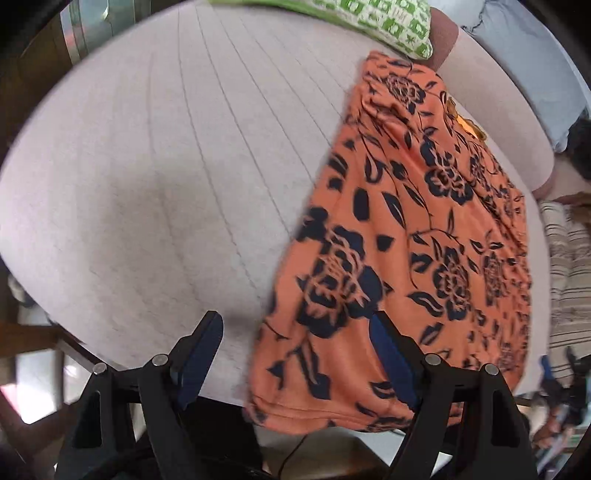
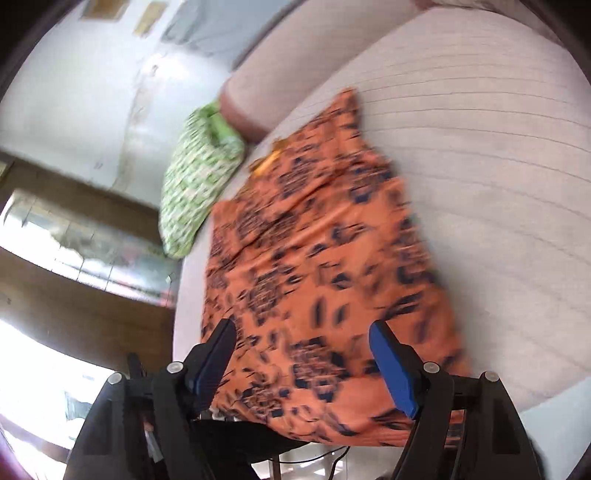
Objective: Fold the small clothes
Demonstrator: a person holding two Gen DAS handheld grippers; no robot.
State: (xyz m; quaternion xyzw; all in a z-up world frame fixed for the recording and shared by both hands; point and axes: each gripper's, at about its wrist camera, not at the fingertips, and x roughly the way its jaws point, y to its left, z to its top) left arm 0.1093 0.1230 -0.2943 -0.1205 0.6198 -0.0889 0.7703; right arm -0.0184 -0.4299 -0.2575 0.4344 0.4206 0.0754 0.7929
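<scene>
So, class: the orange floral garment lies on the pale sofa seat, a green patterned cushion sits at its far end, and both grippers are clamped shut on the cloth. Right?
Not quite. The orange floral garment and green patterned cushion are as described, but each wrist view shows its gripper, left gripper and right gripper, open, pads clear of the cloth.

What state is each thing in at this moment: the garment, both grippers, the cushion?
Orange floral garment: lying folded on the sofa seat, held by neither gripper.
Left gripper: open, empty.
Right gripper: open, above the garment.
Green patterned cushion: resting at the seat's far end.

One orange floral garment [image 1: 406, 229], one green patterned pillow [image 1: 399, 26], one striped cloth [image 1: 569, 258]
</scene>
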